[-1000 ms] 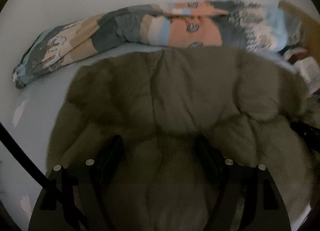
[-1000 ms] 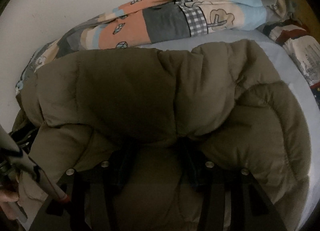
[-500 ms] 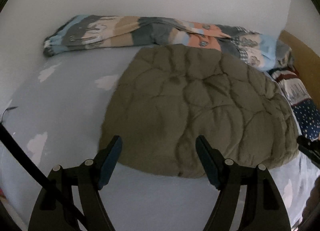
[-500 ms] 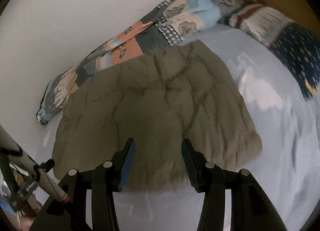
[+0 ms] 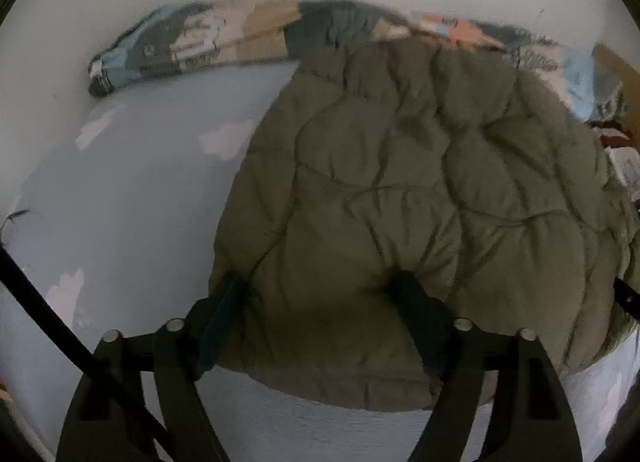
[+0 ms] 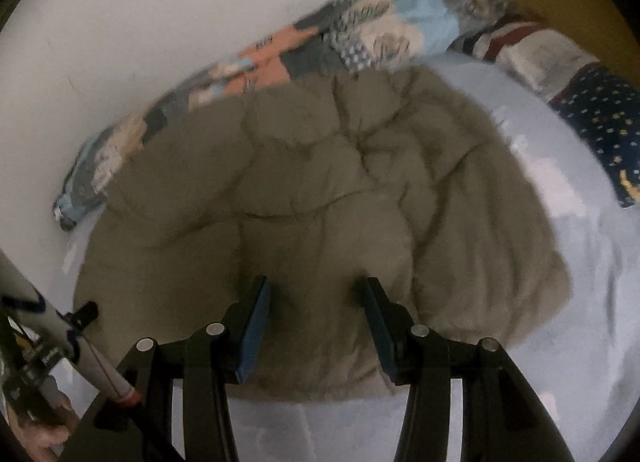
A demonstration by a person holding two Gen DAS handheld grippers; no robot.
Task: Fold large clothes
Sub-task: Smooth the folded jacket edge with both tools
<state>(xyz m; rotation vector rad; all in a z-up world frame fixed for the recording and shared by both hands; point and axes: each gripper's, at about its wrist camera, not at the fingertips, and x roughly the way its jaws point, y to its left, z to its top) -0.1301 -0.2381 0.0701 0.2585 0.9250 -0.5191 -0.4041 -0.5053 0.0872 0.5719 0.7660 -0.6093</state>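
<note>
The olive puffer jacket [image 5: 420, 198] lies on the pale blue bedsheet [image 5: 132, 230], folded into a compact bundle beside the patchwork quilt [image 6: 360, 38]; left gripper [image 5: 320, 302] has just been opening wide, right gripper [image 6: 316, 298] part-open, neither pinching fabric; folding looks nearly done, perhaps only tidying left.

A bed [image 5: 132, 222] carries everything, its pale blue sheet [image 6: 580, 302] printed with faint white cloud shapes. An olive quilted jacket [image 5: 400, 202] lies spread flat on it. Behind the jacket, against the white wall, runs a rolled patchwork blanket [image 5: 224, 38] – its far end touches a patterned pillow [image 6: 560, 62] by the headboard.
</note>
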